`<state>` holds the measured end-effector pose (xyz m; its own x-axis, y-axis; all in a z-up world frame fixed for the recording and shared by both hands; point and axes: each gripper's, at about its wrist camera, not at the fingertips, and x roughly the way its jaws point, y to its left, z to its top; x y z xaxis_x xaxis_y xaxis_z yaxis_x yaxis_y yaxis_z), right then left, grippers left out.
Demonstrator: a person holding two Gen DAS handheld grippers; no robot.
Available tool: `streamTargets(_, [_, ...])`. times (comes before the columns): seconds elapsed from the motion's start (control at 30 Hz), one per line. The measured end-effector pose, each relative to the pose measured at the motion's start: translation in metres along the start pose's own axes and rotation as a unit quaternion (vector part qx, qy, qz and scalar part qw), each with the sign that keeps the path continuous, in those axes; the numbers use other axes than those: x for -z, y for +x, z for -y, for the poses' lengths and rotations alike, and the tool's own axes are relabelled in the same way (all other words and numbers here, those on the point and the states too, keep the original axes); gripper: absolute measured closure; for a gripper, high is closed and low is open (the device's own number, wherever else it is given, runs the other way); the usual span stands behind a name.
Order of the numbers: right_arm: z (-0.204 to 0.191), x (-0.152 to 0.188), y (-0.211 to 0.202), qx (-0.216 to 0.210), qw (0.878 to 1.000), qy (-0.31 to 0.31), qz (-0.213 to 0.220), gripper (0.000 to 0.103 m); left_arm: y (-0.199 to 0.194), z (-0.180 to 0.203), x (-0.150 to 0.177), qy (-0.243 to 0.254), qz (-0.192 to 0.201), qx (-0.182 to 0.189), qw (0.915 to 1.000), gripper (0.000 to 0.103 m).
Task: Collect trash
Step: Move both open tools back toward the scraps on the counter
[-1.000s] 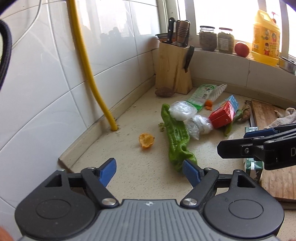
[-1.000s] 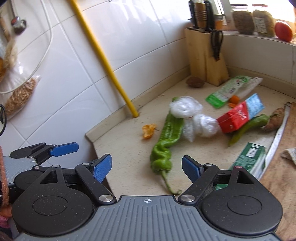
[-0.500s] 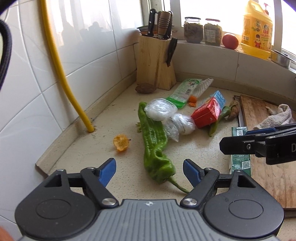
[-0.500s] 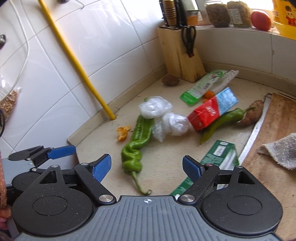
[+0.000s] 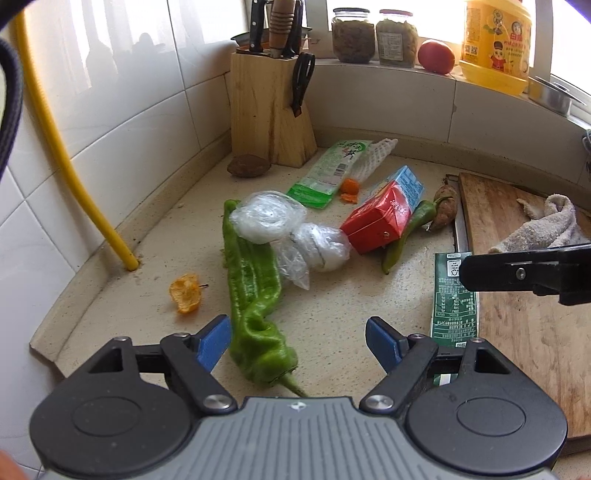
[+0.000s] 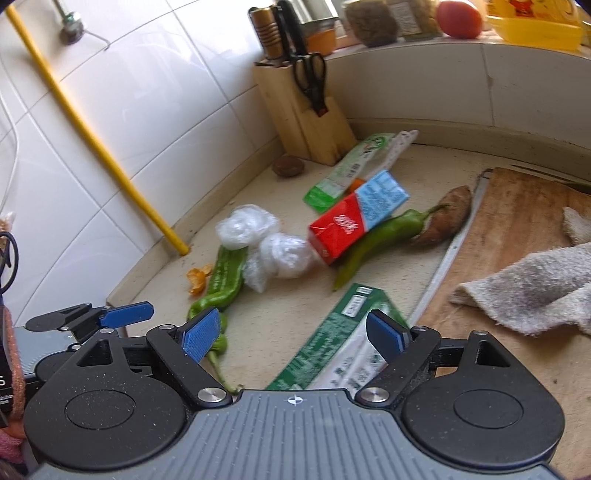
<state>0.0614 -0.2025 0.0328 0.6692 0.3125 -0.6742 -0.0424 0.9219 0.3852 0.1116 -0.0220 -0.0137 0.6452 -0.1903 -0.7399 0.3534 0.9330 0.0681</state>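
Currently, both the left gripper (image 5: 295,338) and right gripper (image 6: 293,334) are hovering released; the green carton (image 6: 334,338) is lying flat at lower centre, beside the cutting board (image 6: 517,236).

White glossy wall tiles (image 5: 140,122), yellow pipe (image 5: 66,173) running down to speckled beige countertop (image 5: 332,314), wooden knife block (image 5: 269,110) in the corner, bright backlit window sill (image 5: 388,70) with jars (image 5: 373,35), worn wooden cutting board (image 5: 524,302).
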Motion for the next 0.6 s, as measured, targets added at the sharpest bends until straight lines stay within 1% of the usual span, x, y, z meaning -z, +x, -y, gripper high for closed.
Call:
streamTargets(0.2, [0.017, 0.003, -0.002, 0.012, 1.000, 0.015, -0.004, 0.012, 0.007, 0.002, -0.003, 0.000, -0.008, -0.004, 1.0000, 0.026])
streamTargets(0.3, [0.024, 0.006, -0.005, 0.019, 0.999, 0.027, -0.001, 0.011, 0.006, -0.007, -0.001, -0.007, -0.009, -0.006, 0.9999, 0.026])
streamTargets(0.4, [0.031, 0.011, -0.008, 0.030, 0.999, 0.040, -0.002, 0.011, 0.005, -0.020, 0.003, -0.025, -0.013, -0.006, 0.9996, 0.026])
streamTargets(0.5, [0.036, 0.016, -0.013, 0.044, 0.997, 0.057, 0.002, 0.011, 0.006, -0.032, 0.007, -0.041, -0.020, 0.008, 0.9989, 0.026])
streamTargets(0.6, [0.039, 0.021, -0.014, 0.045, 0.996, 0.080, 0.002, 0.011, 0.010, -0.038, 0.008, -0.033, -0.031, 0.022, 0.9987, 0.026])
